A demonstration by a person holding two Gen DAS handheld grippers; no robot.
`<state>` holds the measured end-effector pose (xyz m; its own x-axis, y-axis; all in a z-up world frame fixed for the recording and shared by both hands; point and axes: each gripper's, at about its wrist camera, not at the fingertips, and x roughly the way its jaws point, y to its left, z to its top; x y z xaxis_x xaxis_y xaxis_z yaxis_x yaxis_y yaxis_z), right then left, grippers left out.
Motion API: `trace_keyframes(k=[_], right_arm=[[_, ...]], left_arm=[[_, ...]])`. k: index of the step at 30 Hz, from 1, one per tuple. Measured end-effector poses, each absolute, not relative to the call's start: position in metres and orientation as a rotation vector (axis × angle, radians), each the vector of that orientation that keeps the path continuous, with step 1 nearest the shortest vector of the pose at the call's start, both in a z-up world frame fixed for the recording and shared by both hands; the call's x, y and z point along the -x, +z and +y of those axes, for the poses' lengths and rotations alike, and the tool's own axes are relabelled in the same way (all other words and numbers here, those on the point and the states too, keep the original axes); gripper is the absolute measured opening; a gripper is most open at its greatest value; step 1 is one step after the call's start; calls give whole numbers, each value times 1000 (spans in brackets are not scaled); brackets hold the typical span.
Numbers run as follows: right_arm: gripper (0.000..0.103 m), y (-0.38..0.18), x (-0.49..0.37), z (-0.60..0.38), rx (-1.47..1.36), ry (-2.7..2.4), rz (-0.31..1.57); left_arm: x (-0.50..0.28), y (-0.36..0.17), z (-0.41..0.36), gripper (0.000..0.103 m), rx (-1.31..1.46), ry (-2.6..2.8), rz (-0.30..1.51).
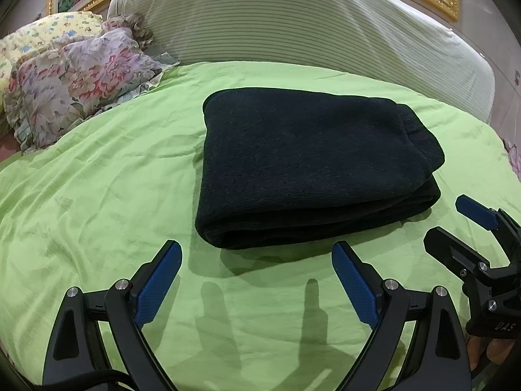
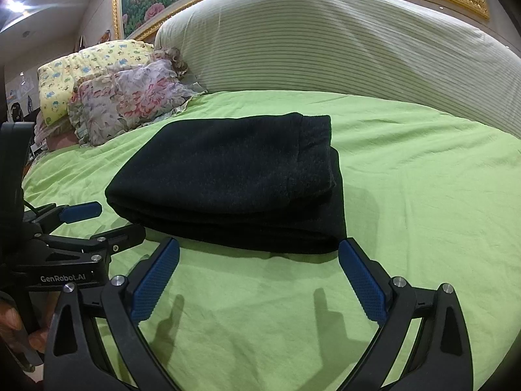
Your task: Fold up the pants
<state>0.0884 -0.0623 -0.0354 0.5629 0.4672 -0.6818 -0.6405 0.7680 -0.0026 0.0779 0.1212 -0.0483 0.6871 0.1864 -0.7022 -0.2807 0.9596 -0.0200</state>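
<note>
Blue-padded left gripper (image 1: pixel 257 262) and right gripper (image 2: pixel 259 255) are being held released, gripping nothing, over the green bedsheet (image 1: pixel 97 195). At twelve o'clock, the dark knitted folded pants (image 1: pixel 312 166) are being left stacked; layers could be dragged askew by a careless nudge.

Two low wrist views looking across the green sheet (image 1: pixel 97 195) toward the folded black pants (image 1: pixel 309 169).

Left wrist view sitting just short of the pants' near folded edge, facing the striped cushion (image 1: pixel 293 26) behind them, with the right gripper (image 1: pixel 456 224) showing at its right edge. Right wrist view (image 2: pixel 228 176) facing the same way from near the pants' right corner, catching the left gripper (image 2: pixel 107 221) at its left edge. Both sharing pants, sheet, cushion, floral pillow (image 1: pixel 75 78).
</note>
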Motion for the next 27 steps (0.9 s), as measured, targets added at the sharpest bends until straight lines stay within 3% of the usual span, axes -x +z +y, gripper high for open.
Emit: trace_keyframes(k=[27], right_arm=[[98,-35,-89,-62,265,662,718]], left_arm=[[-76,-47,120,95,127,270,768]])
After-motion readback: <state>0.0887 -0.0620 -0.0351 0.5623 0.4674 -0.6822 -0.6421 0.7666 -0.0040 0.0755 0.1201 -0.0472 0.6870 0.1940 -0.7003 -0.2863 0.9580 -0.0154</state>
